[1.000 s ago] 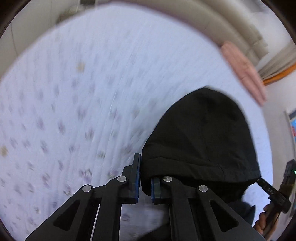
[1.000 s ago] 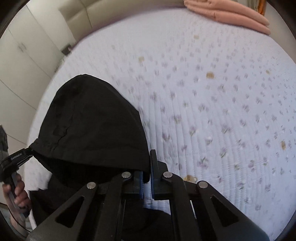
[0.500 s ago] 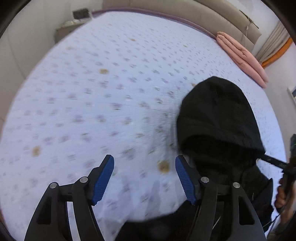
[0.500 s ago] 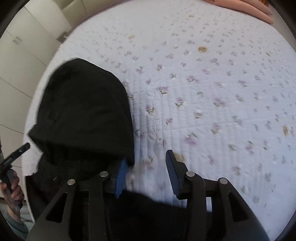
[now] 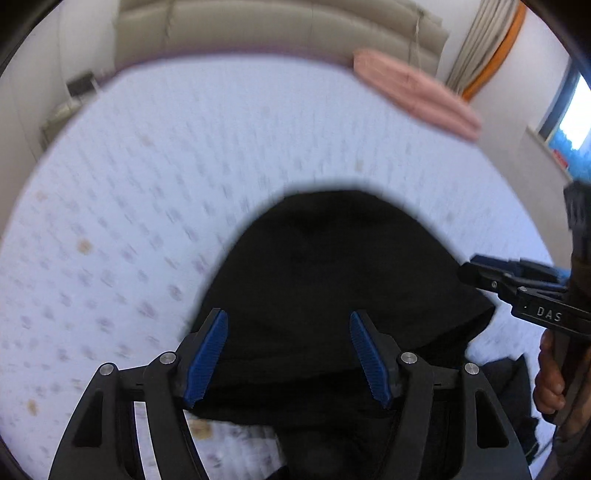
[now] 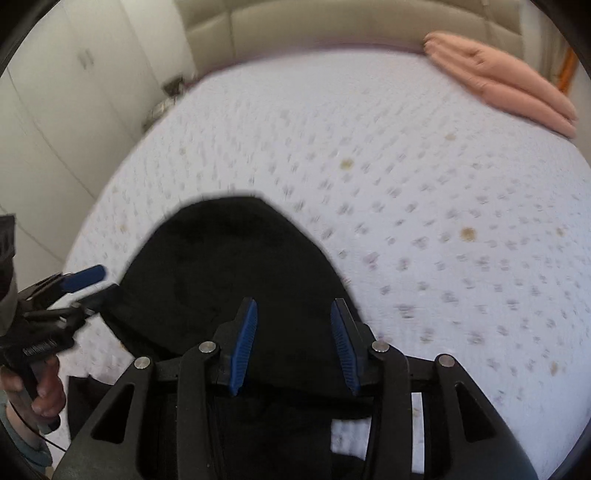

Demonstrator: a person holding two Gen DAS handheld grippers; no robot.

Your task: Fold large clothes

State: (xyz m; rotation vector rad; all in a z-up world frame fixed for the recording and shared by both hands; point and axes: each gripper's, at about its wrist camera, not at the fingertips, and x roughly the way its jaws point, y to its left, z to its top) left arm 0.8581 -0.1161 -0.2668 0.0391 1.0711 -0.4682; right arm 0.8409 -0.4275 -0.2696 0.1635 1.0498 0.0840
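A black hooded garment (image 5: pixel 343 266) lies on the bed with its hood spread flat toward the headboard; it also shows in the right wrist view (image 6: pixel 221 273). My left gripper (image 5: pixel 288 354) is open and empty, its blue pads over the hood's lower edge. My right gripper (image 6: pixel 293 341) is open and empty above the hood's right side. The right gripper also shows at the right edge of the left wrist view (image 5: pixel 517 280). The left gripper shows at the left edge of the right wrist view (image 6: pixel 74 288).
The bed has a white quilted cover with small floral print (image 5: pixel 147 192). Folded pink bedding (image 6: pixel 509 81) lies near the beige padded headboard (image 6: pixel 332 22). White wardrobe doors (image 6: pixel 55 110) stand to the left. A window and curtain (image 5: pixel 517 59) are at right.
Both grippers were shut on the hood's edges a second ago. They have let go, opened wide and drawn back and up. The hood now lies flat on the bed.
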